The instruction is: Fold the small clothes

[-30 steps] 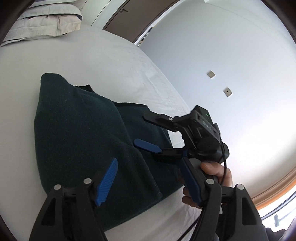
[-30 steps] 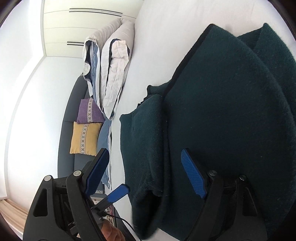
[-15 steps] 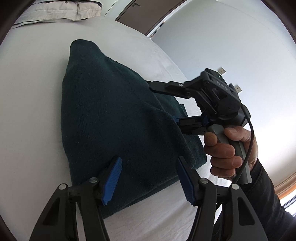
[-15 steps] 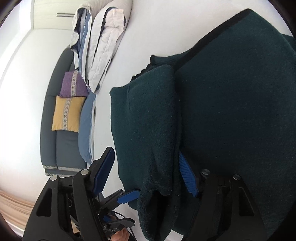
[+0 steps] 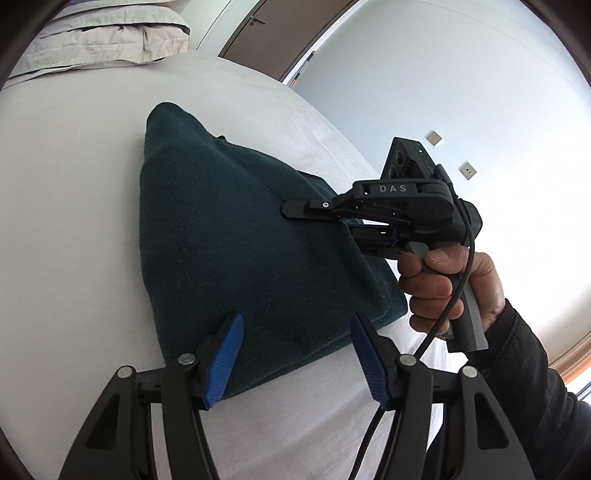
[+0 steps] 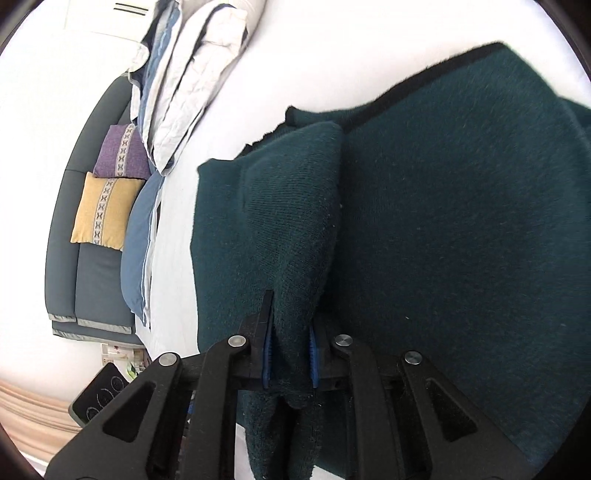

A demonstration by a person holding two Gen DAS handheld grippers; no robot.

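Note:
A dark green knitted garment point(image 5: 236, 236) lies partly folded on the white bed point(image 5: 66, 206). In the left wrist view my left gripper point(image 5: 297, 360) is open, its blue pads on either side of the garment's near edge, just above it. My right gripper point(image 5: 347, 225) shows there at the garment's right edge, held by a hand. In the right wrist view my right gripper point(image 6: 290, 354) is shut on a raised fold of the green garment point(image 6: 461, 229), which has a black trim along its far edge.
Folded grey bedding point(image 5: 107, 37) lies at the head of the bed. In the right wrist view stacked pillows point(image 6: 192, 74) sit beside the garment, with a dark sofa point(image 6: 96, 280) holding a yellow cushion point(image 6: 105, 210) and a purple cushion point(image 6: 120, 151) beyond. A door point(image 5: 284, 33) is behind the bed.
My right gripper has closed on the fold at the garment's right edge. My left gripper has moved in over the garment's near edge and stays open.

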